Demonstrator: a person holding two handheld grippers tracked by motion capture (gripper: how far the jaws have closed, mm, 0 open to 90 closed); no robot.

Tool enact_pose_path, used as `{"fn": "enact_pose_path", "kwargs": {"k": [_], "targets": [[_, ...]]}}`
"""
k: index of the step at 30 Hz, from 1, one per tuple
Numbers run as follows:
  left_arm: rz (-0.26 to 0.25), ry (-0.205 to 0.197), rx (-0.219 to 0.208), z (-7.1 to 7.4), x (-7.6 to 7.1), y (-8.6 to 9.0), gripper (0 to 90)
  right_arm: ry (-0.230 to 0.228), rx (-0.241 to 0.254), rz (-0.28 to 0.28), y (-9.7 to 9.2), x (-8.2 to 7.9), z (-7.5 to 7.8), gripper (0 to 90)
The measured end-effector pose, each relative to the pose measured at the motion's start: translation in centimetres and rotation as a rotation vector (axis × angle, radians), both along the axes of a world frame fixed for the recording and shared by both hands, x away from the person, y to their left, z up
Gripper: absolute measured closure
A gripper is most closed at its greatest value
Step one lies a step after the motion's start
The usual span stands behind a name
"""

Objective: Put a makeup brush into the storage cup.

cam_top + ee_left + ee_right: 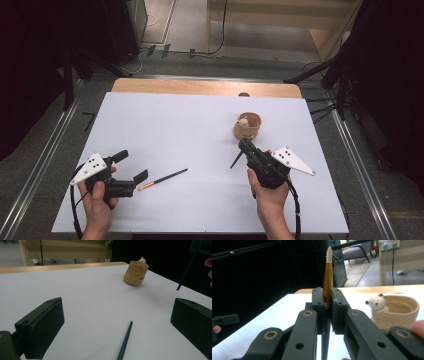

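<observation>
A thin brush (164, 179) with a dark handle and an orange ferrule lies on the white table (175, 125), just right of my left gripper (131, 166). That gripper stands open; its dark handle end (125, 341) lies on the table between the wide jaws (120, 320). My right gripper (244, 145) is shut on a second brush (328, 277), whose gold ferrule and white tip stick up above the jaws (328, 302). Its dark handle (235, 160) hangs below. A tan cup (247, 126) with a small bear figure (377, 303) on its rim stands just beyond the right gripper.
The cup (136, 273) sits right of centre on the table; the second brush's handle (186, 270) hangs in the air right of it. A wooden strip (205, 87) runs along the far edge. Dark stands and cables surround the table.
</observation>
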State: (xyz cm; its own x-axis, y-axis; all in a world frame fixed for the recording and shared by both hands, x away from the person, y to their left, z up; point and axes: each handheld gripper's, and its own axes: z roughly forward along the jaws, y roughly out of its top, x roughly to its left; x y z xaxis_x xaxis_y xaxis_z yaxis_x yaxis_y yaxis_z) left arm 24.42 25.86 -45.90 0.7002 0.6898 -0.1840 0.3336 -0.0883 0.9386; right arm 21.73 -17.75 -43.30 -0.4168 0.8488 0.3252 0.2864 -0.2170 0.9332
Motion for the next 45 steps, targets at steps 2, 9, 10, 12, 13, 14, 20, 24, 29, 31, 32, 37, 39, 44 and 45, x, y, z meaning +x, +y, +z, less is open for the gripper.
{"fn": "enact_pose_path", "kwargs": {"k": [2,9,10,12,13,14,20,24,29,31,32,37,39,44,45], "targets": [[0.013,-0.001,0.004,0.0,0.0,0.4,0.0,-0.005,-0.005,-0.006,-0.2,0.1,0.2,84.9],[0.036,-0.012,0.004,0.0,-0.1,1.6,0.0,0.004,-0.017,-0.039,-1.1,1.0,1.0,84.8],[0.037,-0.015,0.005,0.0,-0.1,1.8,0.0,0.001,-0.022,-0.042,-1.2,1.2,1.1,84.8],[0.04,-0.021,-0.002,0.0,-0.1,1.9,0.0,-0.003,-0.032,-0.046,-1.4,1.5,1.5,84.8],[0.041,-0.024,0.0,0.1,-0.1,2.0,0.0,-0.003,-0.034,-0.045,-1.5,1.7,1.7,84.8],[0.04,-0.027,-0.002,0.1,-0.1,2.1,0.0,-0.002,-0.036,-0.044,-1.6,1.8,1.9,84.9],[0.044,-0.034,0.002,0.0,-0.1,2.6,0.0,0.001,-0.042,-0.057,-2.1,2.9,2.6,84.9],[0.049,-0.039,0.006,0.0,-0.2,2.6,0.0,-0.021,-0.05,-0.064,-2.4,3.8,3.1,84.9],[0.045,-0.037,0.016,-0.2,-0.2,2.4,0.0,-0.066,-0.068,-0.075,-2.6,4.7,3.6,84.9],[0.046,-0.037,0.018,-0.2,-0.2,2.4,0.0,-0.085,-0.071,-0.081,-2.8,5.2,3.7,84.8],[0.048,-0.036,0.017,-0.2,-0.2,2.5,0.0,-0.089,-0.076,-0.086,-2.9,5.4,3.7,84.8],[0.051,-0.034,0.014,-0.3,-0.2,2.5,0.0,-0.106,-0.087,-0.096,-3.5,6.3,3.6,84.8],[0.052,-0.034,0.013,-0.3,-0.2,2.5,0.0,-0.111,-0.105,-0.101,-3.6,6.6,3.5,84.8],[0.06,-0.031,0.016,-0.3,-0.1,2.6,0.0,-0.14,-0.125,-0.134,-4.1,7.3,3.2,84.8],[0.063,-0.029,0.013,-0.3,-0.1,2.7,0.0,-0.145,-0.125,-0.142,-4.2,7.4,3.1,84.8]]}}
